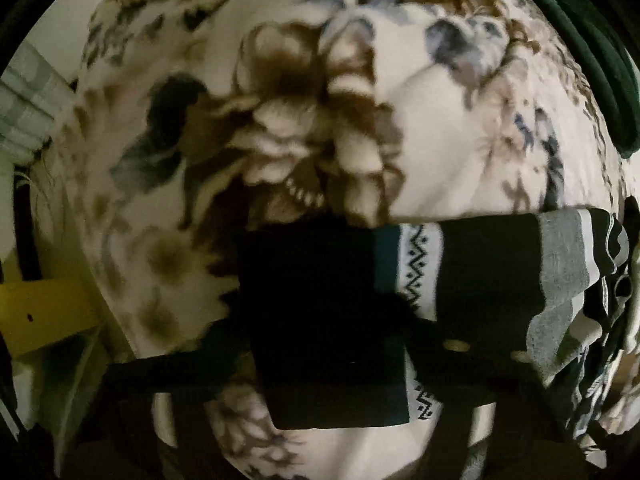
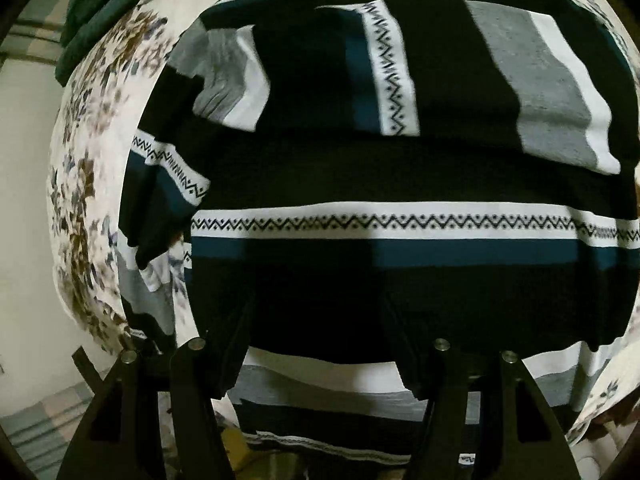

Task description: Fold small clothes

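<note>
We are holding the left gripper over the floral blanket, its jaws clamped on a dark fold of the striped sweater. The sweater is lying spread on the blanket. Our right gripper is hovering over the sweater's hem, jaws apart, gripping nothing.

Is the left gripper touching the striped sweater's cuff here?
Touching. In the left wrist view the left gripper has the striped sweater's cuff between its fingers.
</note>
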A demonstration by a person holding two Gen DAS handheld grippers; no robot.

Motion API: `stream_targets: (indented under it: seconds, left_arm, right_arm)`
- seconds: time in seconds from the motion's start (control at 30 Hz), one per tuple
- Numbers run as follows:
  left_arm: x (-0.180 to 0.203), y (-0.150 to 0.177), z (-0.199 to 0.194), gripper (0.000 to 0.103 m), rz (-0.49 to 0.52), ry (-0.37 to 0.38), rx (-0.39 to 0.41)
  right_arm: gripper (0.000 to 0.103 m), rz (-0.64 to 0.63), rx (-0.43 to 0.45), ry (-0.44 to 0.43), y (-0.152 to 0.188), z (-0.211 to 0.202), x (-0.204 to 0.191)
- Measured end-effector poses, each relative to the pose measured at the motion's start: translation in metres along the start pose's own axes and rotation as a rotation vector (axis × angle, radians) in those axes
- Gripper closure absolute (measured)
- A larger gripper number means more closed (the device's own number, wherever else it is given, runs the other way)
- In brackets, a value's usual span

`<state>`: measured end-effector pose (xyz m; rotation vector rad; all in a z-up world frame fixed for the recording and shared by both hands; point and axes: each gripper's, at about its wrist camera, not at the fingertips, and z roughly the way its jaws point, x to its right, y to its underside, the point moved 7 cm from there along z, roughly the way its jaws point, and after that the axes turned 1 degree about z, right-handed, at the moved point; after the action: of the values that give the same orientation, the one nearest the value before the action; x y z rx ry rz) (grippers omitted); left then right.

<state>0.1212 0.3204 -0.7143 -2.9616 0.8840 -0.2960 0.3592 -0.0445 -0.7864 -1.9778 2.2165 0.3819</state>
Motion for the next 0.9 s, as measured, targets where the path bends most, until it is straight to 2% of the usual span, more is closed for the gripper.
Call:
stream_targets:
  seconds: [0.03, 0.07, 0.17, 0.33, 0.43, 0.5, 0.57, 0.7, 0.8, 0.9]
  left_arm:
    - [0.001, 0.000, -0.006, 0.082, 0.001, 0.009, 0.013]
    - [0.002, 0.000, -0.013, 0.094, -0.002, 0.031, 0.025]
    - [0.003, -0.004, -0.038, 0.094, 0.002, 0.049, 0.065]
    - [0.017, -0.019, -0.095, 0.094, 0.094, 0.024, 0.156]
    - [0.037, -0.039, -0.129, 0.094, 0.151, 0.010, 0.224]
    - [0.060, -0.050, -0.152, 0.094, 0.200, 0.022, 0.270]
    - [0.093, -0.055, -0.170, 0.094, 0.251, 0.055, 0.292]
    - [0.197, -0.038, -0.189, 0.094, 0.424, 0.124, 0.329]
    - [0.291, -0.003, -0.186, 0.094, 0.549, 0.226, 0.305]
    - [0.389, 0.051, -0.172, 0.094, 0.710, 0.297, 0.280]
  right_arm:
    - [0.038, -0.005, 0.001, 0.010, 0.000, 0.001, -0.001]
    - [0.038, -0.007, 0.006, 0.021, 0.000, 0.000, -0.001]
    - [0.038, -0.012, 0.030, 0.082, -0.005, -0.002, 0.005]
    - [0.038, -0.028, 0.099, 0.215, -0.020, -0.007, 0.026]
    - [0.026, -0.014, 0.124, 0.262, -0.032, -0.013, 0.043]
    - [0.026, 0.011, 0.134, 0.255, -0.039, -0.019, 0.056]
    - [0.022, 0.040, 0.139, 0.236, -0.043, -0.027, 0.070]
    - [0.022, 0.103, 0.146, 0.195, -0.048, -0.047, 0.103]
    - [0.022, 0.138, 0.161, 0.188, -0.050, -0.062, 0.135]
    - [0.022, 0.187, 0.178, 0.202, -0.051, -0.075, 0.177]
